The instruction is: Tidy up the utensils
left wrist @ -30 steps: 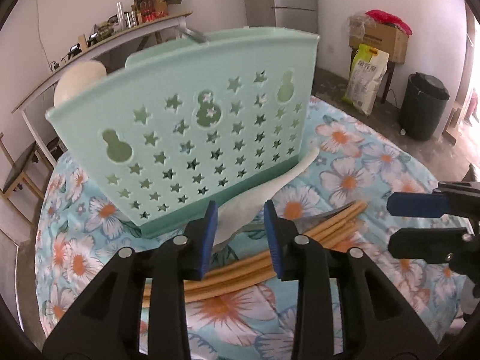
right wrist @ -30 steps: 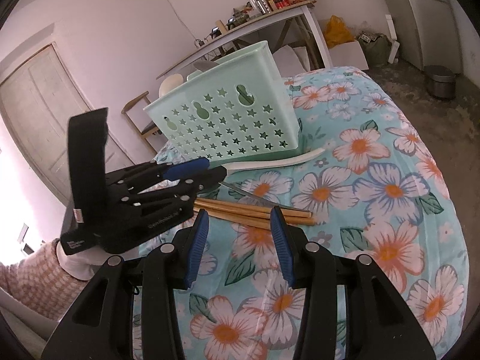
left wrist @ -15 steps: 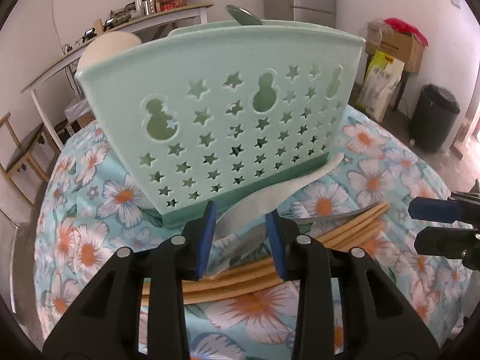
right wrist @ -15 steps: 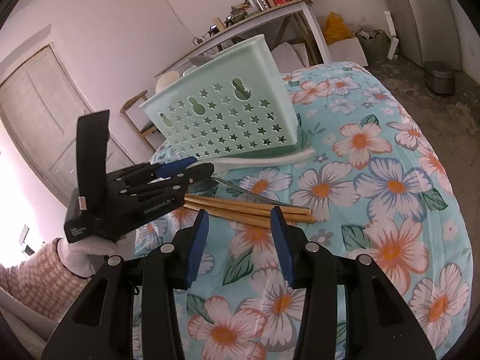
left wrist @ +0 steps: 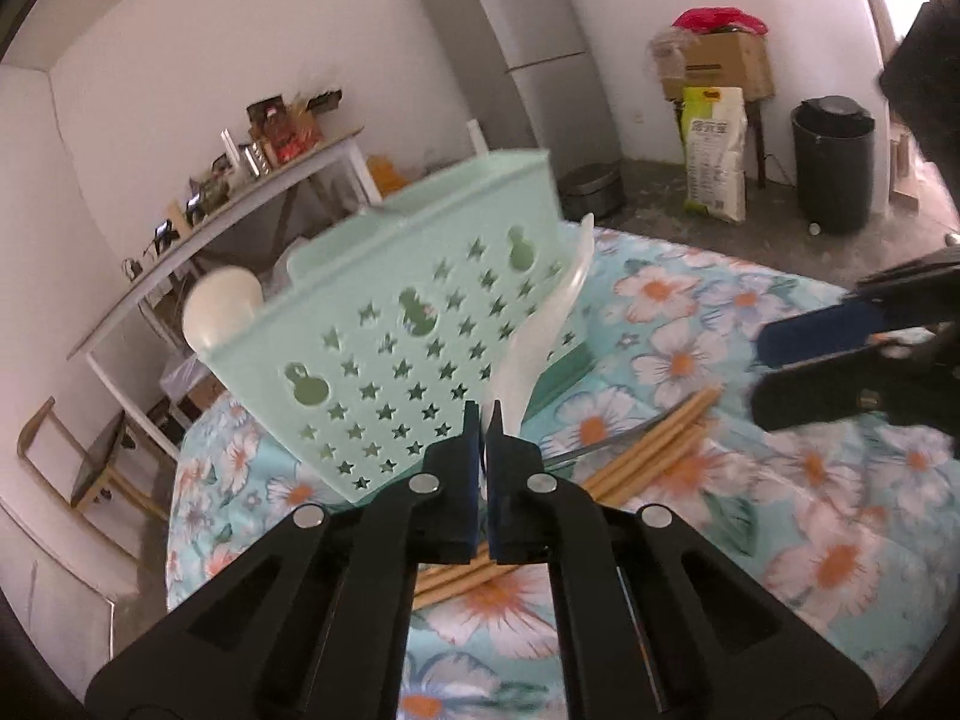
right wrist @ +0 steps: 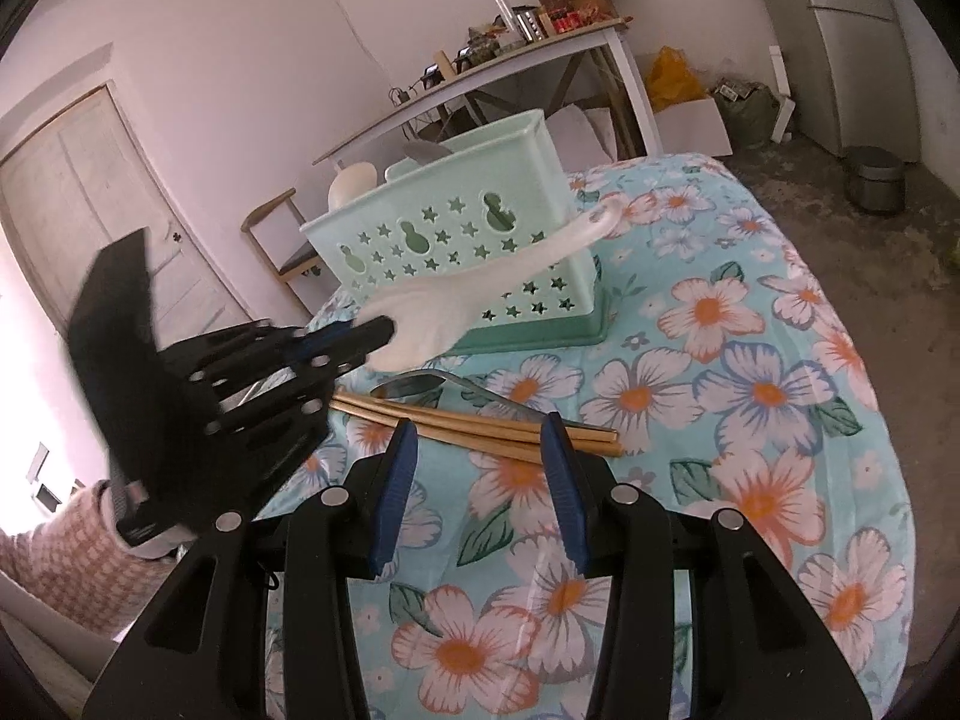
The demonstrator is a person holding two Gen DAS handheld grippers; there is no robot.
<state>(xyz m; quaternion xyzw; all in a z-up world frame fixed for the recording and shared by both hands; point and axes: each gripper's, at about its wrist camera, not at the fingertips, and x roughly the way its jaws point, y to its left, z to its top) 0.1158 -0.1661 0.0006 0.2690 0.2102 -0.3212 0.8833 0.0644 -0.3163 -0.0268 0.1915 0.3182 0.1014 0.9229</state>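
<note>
Left claw now pinching the white spoon, off the cloth; right claw spread as before.

My left tool pinches the broad end of a white plastic spoon, lifted and slanting up past the mint star-cut basket ahead. Below it, wooden chopsticks and a metal spoon lie just ahead of my right tool.
</note>
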